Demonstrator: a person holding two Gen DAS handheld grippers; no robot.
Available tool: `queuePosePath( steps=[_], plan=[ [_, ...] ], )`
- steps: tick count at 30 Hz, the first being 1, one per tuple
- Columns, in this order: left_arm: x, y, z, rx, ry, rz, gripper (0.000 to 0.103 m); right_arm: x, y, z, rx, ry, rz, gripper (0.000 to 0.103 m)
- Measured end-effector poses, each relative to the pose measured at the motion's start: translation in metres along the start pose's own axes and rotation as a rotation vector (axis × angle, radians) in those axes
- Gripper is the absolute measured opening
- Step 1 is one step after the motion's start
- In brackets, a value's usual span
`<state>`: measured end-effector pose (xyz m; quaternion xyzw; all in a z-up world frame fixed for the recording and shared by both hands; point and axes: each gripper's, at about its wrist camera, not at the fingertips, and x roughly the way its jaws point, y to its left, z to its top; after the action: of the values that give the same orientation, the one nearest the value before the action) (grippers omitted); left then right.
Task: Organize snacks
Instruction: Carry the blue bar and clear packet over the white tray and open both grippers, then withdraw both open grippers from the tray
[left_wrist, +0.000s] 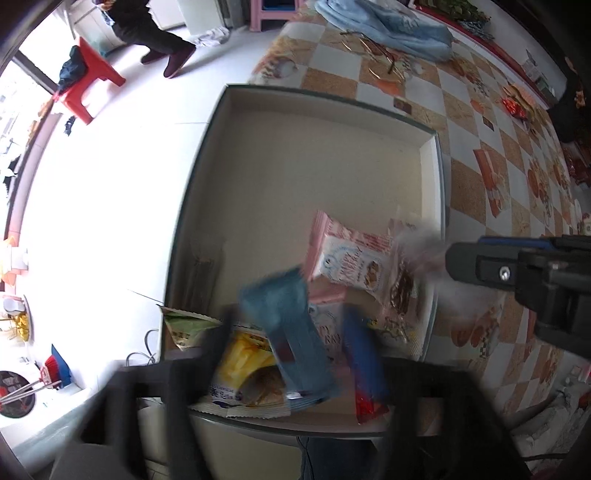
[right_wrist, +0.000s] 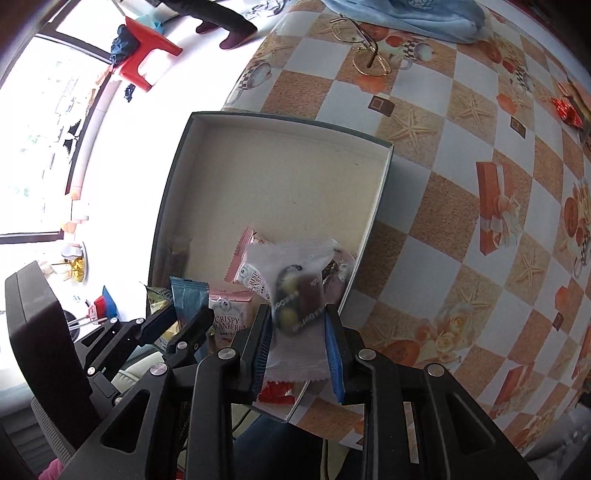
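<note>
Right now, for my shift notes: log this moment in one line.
left gripper: open, blue packet between fingers | right gripper: shut on clear-wrapped snack | box: several snacks inside

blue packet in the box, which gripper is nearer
Left. The left gripper straddles the blue packet, fingers open around it; the right gripper sits beside it, shut on a clear packet.

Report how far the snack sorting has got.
Done: several packets, including pink cranberry crisps and a yellow one, lie in the box. In hand: the right gripper clamps a clear packet; the left gripper is open around a blue packet. Left: a red wrapper on the table.
</note>
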<state>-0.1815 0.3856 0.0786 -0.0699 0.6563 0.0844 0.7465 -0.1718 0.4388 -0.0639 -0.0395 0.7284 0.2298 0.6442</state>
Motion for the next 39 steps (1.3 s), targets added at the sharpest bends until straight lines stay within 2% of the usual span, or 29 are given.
queuePosePath(
  steps=[2, 3, 4, 5, 6, 8, 12, 14, 15, 22, 26, 32, 39],
  plan=[
    [-0.006, 0.002, 0.001, -0.005, -0.031, -0.001, 0.088, 0.000, 0.001, 0.002, -0.009, 0.006, 0.001, 0.031],
    [-0.006, 0.002, 0.002, -0.005, -0.020, -0.008, 0.089, -0.001, 0.002, 0.002, -0.011, 0.009, -0.002, 0.049],
    [-0.004, 0.002, 0.003, -0.004, 0.000, -0.021, 0.090, -0.002, 0.001, 0.002, -0.014, 0.004, -0.008, 0.084],
    [-0.002, 0.003, 0.004, -0.006, 0.018, -0.039, 0.090, -0.005, 0.001, 0.001, -0.017, -0.009, -0.014, 0.094],
    [0.000, 0.003, 0.004, -0.011, 0.030, -0.045, 0.090, -0.009, 0.001, 0.000, -0.022, -0.028, -0.022, 0.096],
    [0.001, 0.001, 0.004, -0.004, 0.046, -0.036, 0.091, -0.011, 0.000, 0.000, -0.032, -0.023, -0.029, 0.096],
    [-0.007, -0.006, 0.000, 0.029, 0.018, -0.029, 0.092, -0.015, -0.008, -0.003, -0.027, -0.013, -0.051, 0.096],
    [-0.014, -0.009, -0.001, 0.040, -0.004, -0.042, 0.092, -0.017, -0.013, -0.007, -0.018, -0.011, -0.051, 0.103],
    [-0.017, -0.010, -0.001, 0.045, -0.011, -0.030, 0.092, -0.018, -0.017, -0.010, -0.011, -0.010, -0.059, 0.103],
    [-0.017, -0.018, 0.003, 0.049, 0.029, -0.012, 0.092, -0.023, -0.036, -0.036, -0.013, 0.006, -0.113, 0.103],
    [-0.012, -0.020, 0.005, 0.019, 0.055, -0.011, 0.092, -0.018, -0.046, -0.048, 0.026, 0.023, -0.092, 0.103],
    [-0.012, -0.019, 0.009, -0.007, 0.044, 0.009, 0.092, -0.021, -0.053, -0.050, 0.049, 0.009, -0.077, 0.103],
    [-0.016, -0.011, 0.011, -0.041, 0.024, -0.014, 0.092, -0.021, -0.056, -0.050, 0.062, 0.013, -0.070, 0.103]
  ],
)
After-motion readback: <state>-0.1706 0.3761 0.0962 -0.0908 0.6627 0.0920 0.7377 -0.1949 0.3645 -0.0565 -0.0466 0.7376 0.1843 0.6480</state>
